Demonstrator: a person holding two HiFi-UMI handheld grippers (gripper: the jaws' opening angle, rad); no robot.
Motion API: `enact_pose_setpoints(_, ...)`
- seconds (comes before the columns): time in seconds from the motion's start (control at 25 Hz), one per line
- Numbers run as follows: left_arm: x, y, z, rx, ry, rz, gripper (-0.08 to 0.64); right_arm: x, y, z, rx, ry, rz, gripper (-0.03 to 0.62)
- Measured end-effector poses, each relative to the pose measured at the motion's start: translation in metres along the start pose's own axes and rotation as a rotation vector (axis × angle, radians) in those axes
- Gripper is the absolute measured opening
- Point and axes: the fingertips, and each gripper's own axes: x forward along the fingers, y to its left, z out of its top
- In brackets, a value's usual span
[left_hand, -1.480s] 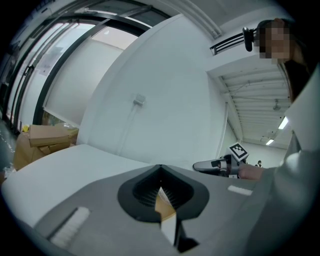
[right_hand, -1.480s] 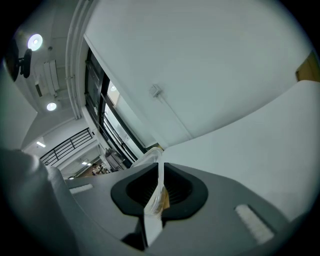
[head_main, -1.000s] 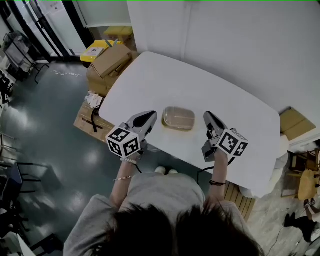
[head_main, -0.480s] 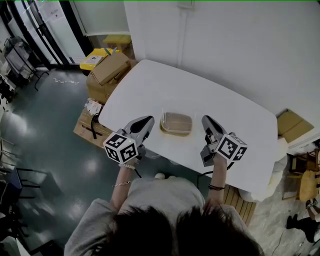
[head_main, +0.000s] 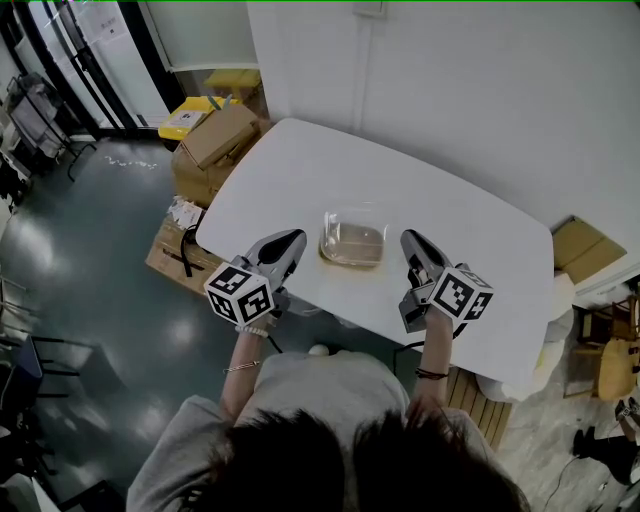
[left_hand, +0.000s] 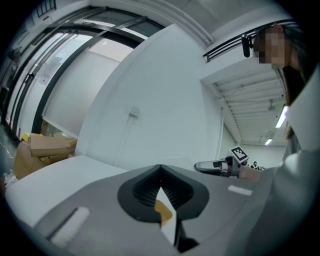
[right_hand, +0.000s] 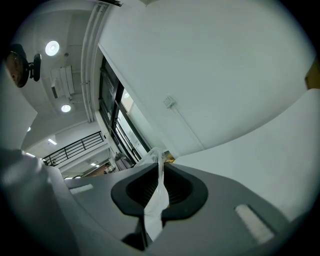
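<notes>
We are pinching the left gripper shut on a white and orange-brown edge of the clear plastic bag, and the right gripper is clamping a strip of its clear film. The bag, with tan contents, is sitting between both grippers near the front edge of the white table. Cardboard boxes are lying on the floor beyond the table's left end.
</notes>
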Motion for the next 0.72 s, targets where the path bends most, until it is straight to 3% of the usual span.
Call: enact_pose_setpoints(0.72, 0.0014, 0.0009, -0.0009, 0.002, 0.012, -0.015, -0.006, -0.0027, 0.0008, -0.0005, 0.005, -0.011, -0.016, 0.046)
